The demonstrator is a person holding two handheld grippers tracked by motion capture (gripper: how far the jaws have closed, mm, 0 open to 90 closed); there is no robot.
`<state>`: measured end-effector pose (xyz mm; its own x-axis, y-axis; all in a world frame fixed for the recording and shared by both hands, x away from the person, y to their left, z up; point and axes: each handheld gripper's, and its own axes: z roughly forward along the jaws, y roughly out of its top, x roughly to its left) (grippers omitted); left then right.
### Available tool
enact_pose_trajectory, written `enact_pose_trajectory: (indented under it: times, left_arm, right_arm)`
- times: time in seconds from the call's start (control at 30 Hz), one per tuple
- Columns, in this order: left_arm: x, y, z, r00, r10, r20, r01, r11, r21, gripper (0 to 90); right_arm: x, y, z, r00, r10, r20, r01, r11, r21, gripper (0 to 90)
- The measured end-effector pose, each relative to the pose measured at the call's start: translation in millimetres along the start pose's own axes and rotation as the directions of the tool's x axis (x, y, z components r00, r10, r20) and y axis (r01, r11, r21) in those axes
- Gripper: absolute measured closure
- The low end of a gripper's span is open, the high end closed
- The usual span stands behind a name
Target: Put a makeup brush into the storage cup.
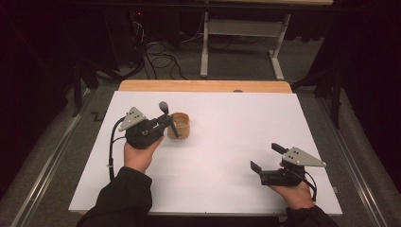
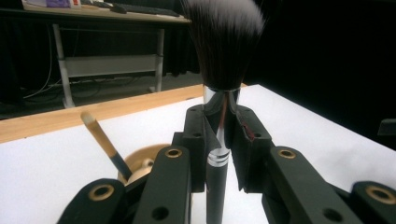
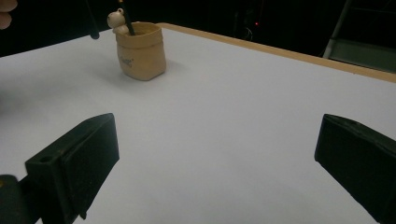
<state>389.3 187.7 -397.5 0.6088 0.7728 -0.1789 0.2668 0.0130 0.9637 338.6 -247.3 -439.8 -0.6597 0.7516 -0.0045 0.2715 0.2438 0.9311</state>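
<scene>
Left hand-held gripper (image 1: 166, 122) clenches a silver-ferruled black makeup brush (image 2: 224, 60) beside the tan sack-shaped holder (image 1: 179, 126) at left-centre; right hand-held gripper (image 1: 267, 158) idles agape. Tilted, the brush could topple the holder.

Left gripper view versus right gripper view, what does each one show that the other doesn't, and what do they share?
Left gripper view alone: a fluffy dark-bristled makeup brush with a chrome ferrule, clamped upright between closed jaws. Right gripper view alone: the right gripper open over bare table, and a small bear figure on the cup's rim. Both: the tan sack-shaped holder cup with a slim brush in it, on the white table.
</scene>
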Motion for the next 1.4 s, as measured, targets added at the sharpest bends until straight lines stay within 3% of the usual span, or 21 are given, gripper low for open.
enact_pose_trajectory:
  times: [0.53,1.0,1.4]
  left_arm:
    - [8.7,22.7,15.6,0.9997,-0.001,-0.022,0.001,1.0000,0.002,76.9]
    - [18.9,23.2,31.6,0.9986,-0.012,-0.051,0.013,0.9998,0.015,76.9]
    - [20.1,27.9,41.3,0.9977,0.001,-0.067,0.001,0.9998,0.021,76.9]
  right_arm:
    - [-1.2,-0.4,0.0,1.0000,0.007,0.001,-0.007,1.0000,0.000,0.3]
    - [0.2,-0.8,1.3,1.0000,0.006,-0.003,-0.006,1.0000,0.006,0.3]
    - [-0.9,-1.8,2.1,0.9999,0.010,-0.002,-0.010,0.9999,0.011,1.1]
